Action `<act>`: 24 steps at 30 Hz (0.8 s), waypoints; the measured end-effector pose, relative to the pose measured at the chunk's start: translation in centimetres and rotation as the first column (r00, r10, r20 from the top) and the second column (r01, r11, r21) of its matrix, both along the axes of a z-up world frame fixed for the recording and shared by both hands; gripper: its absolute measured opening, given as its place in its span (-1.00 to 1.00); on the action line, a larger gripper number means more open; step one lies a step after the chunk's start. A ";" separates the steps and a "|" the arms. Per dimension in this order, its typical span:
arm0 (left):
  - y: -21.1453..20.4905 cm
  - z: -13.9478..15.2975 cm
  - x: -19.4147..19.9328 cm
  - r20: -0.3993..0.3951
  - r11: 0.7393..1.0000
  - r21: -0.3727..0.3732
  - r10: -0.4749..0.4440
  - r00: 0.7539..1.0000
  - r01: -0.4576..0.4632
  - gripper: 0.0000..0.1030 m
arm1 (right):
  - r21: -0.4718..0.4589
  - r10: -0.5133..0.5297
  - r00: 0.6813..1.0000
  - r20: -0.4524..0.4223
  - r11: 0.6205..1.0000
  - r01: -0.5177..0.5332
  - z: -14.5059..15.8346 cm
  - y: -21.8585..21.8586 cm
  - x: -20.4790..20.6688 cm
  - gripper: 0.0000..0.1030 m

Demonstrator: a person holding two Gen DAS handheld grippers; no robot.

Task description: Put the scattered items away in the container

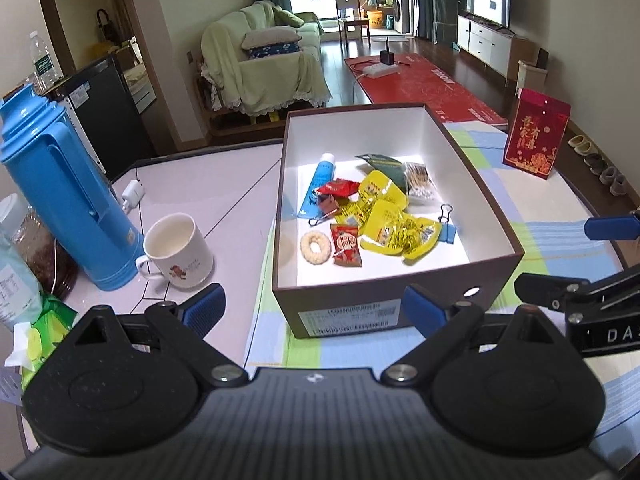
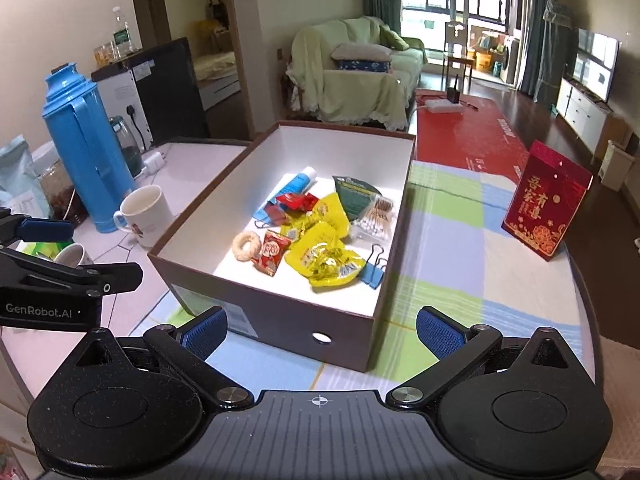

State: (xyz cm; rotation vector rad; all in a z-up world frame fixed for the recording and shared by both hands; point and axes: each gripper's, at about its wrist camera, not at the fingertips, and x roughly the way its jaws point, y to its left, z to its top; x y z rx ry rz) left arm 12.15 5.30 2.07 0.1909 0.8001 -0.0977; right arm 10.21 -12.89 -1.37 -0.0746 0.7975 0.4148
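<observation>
The box (image 1: 400,280) sits on the checked cloth (image 2: 460,240), snacks (image 1: 384,216) and clips already inside, straight ahead of both tools. The left gripper (image 1: 316,312) and right gripper (image 2: 320,334) hang spread wide, empty, about equally near.

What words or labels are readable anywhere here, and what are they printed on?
"GenRobot.AI": on the left hand-held gripper, seen from the right wrist view.
"DA", cut off by the frame edge: on the right hand-held gripper.
"吾家有喜": gold characters on the red gift bag.
"HOT", repeated: on the red snack packet.
Sticker on the brown box: too small to read.
Red floor carton lettering: blurred.
</observation>
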 end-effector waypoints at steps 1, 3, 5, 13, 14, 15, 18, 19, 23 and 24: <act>-0.1 -0.1 -0.1 -0.002 1.000 0.001 0.000 1.000 0.000 0.83 | 0.006 0.003 1.000 -0.005 1.000 -0.003 -0.1 -0.1 0.0 1.00; -0.2 -0.3 -0.2 -0.007 1.000 0.003 0.001 1.000 -0.001 0.83 | 0.009 0.002 1.000 -0.012 1.000 -0.002 -0.2 -0.4 -0.1 1.00; -0.4 -0.4 -0.4 -0.010 1.000 0.002 0.001 1.000 -0.001 0.83 | 0.007 0.006 1.000 -0.014 1.000 -0.006 -0.4 -0.4 -0.1 1.00; -0.9 -1.3 -0.9 -0.026 1.000 0.006 0.008 1.000 -0.008 0.83 | 0.000 0.022 0.999 -0.029 1.000 -0.022 -1.1 -0.7 -0.3 1.00; -0.9 -1.5 -1.1 -0.028 1.000 0.005 0.010 1.000 -0.010 0.83 | -0.001 0.022 0.999 -0.030 1.000 -0.022 -1.2 -0.8 -0.3 1.00; -0.9 -1.6 -1.2 -0.029 1.000 0.005 0.011 1.000 -0.011 0.83 | -0.002 0.024 0.999 -0.031 1.000 -0.024 -1.3 -0.8 -0.3 1.00; -1.1 -2.0 -1.5 -0.031 1.000 0.006 0.018 0.999 -0.018 0.83 | -0.004 0.030 0.999 -0.035 1.000 -0.030 -1.6 -0.9 -0.4 1.00; -1.1 -2.1 -1.6 -0.031 1.000 0.007 0.020 0.999 -0.020 0.83 | -0.005 0.034 0.999 -0.035 0.999 -0.035 -1.7 -0.8 -0.5 1.00; -1.1 -2.3 -2.1 -0.029 0.999 0.008 0.031 0.999 -0.031 0.83 | -0.006 0.052 0.998 -0.036 0.999 -0.052 -1.9 -0.7 -0.7 1.00; -1.1 -2.4 -2.2 -0.029 0.999 0.008 0.034 0.999 -0.034 0.83 | -0.006 0.056 0.998 -0.035 0.998 -0.057 -1.9 -0.7 -0.7 1.00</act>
